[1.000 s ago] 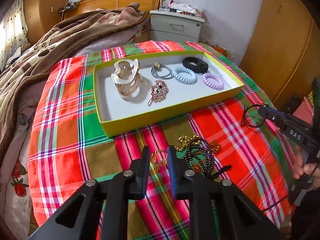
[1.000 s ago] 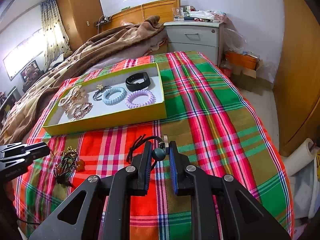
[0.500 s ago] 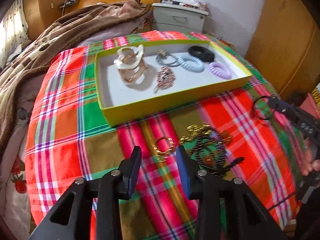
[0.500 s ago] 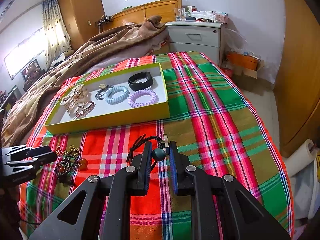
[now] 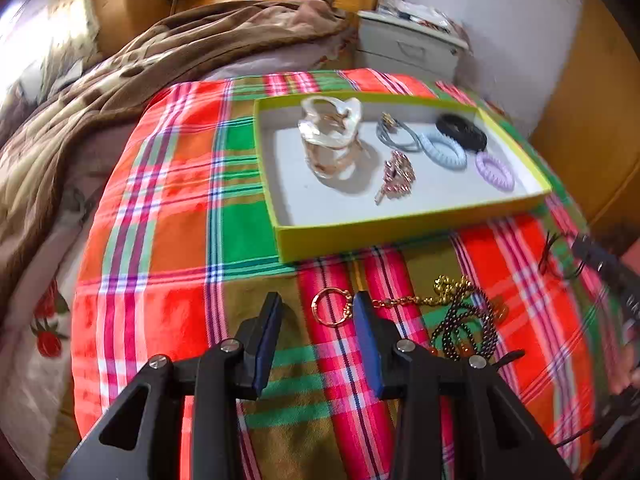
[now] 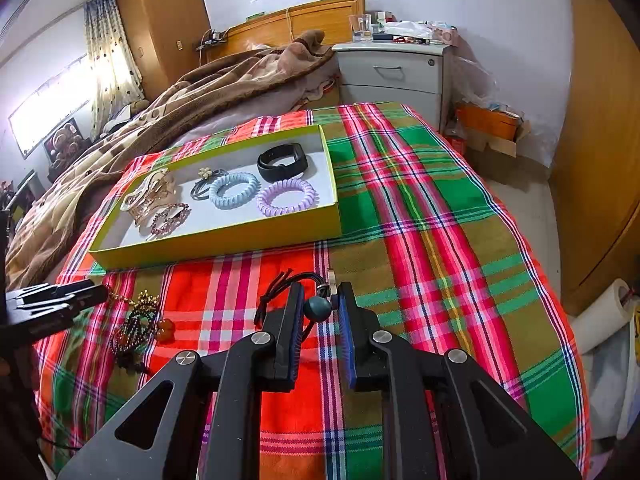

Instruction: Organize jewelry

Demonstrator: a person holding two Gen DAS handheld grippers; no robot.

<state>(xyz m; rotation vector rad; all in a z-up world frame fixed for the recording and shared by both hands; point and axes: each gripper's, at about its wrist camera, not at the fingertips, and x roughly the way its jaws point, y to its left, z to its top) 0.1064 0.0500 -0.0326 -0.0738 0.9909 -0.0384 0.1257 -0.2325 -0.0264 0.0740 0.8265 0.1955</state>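
A yellow-green tray (image 5: 400, 232) (image 6: 224, 242) on the plaid cloth holds a clear hair claw (image 5: 330, 136), a rhinestone clip (image 5: 396, 178), a grey tie, a blue coil tie (image 6: 234, 190), a purple coil tie (image 6: 286, 196) and a black band (image 6: 282, 162). In front of it lie a gold ring (image 5: 330, 306) with a gold chain and a dark bead necklace (image 5: 466, 328) (image 6: 134, 328). My left gripper (image 5: 316, 312) is open, its fingers either side of the gold ring. My right gripper (image 6: 318, 304) is shut on a black hair tie with a dark ball (image 6: 316, 307), above the cloth.
A brown blanket (image 6: 192, 96) is heaped on the bed behind and left of the tray. A grey nightstand (image 6: 392, 72) stands at the back. Wooden wardrobes (image 6: 600, 160) line the right side. The cloth drops off at the bed's right edge.
My left gripper has opened wide and moved back and leftward from the gold ring it was shut around. My right gripper holds the black hair tie still.
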